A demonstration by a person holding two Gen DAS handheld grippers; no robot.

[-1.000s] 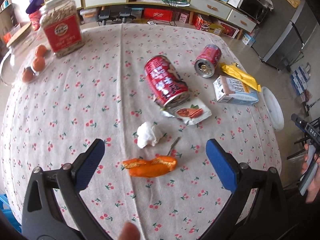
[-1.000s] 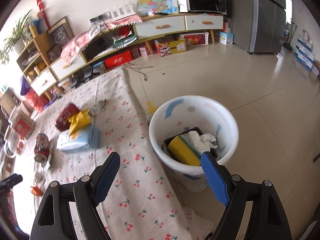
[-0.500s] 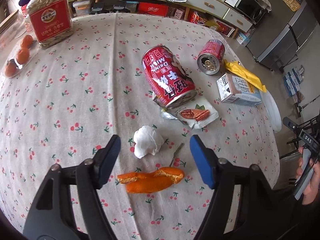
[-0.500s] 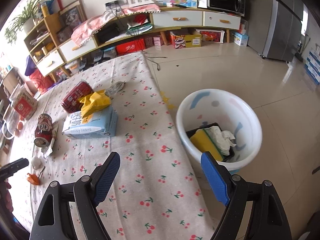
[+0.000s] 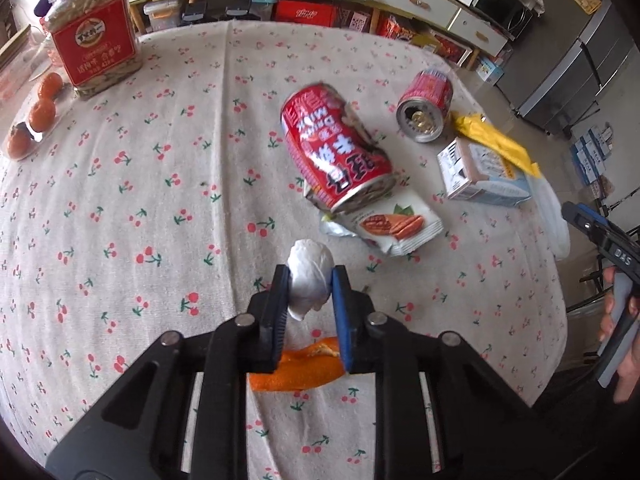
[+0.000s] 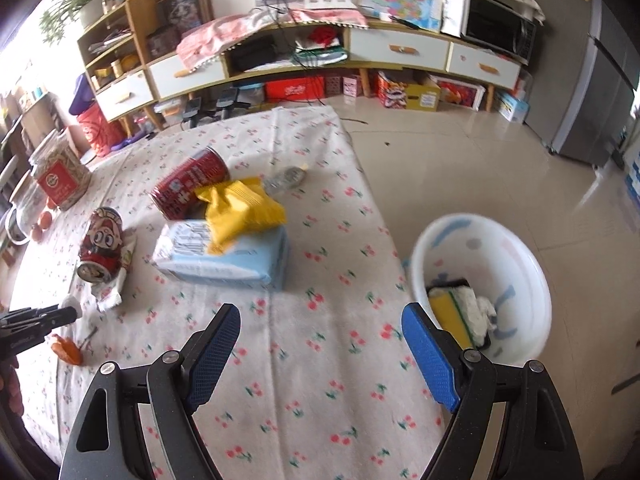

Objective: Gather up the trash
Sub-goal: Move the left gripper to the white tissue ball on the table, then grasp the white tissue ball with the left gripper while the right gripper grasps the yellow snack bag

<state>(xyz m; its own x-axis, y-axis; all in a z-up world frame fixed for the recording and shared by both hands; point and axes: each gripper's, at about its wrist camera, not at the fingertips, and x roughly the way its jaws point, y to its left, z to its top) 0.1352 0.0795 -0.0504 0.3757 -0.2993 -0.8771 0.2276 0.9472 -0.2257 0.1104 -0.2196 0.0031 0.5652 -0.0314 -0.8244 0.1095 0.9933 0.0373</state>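
Left hand-held gripper: clamped on crumpled white tissue wad, near tabletop front edge, for binning | right hand-held gripper: wide, empty.

Readable text: "DAS" on the black gripper body, far right of the big red can. That can carries "DRINK MILK" upside down plus Chinese characters. Jar label characters too blurred.
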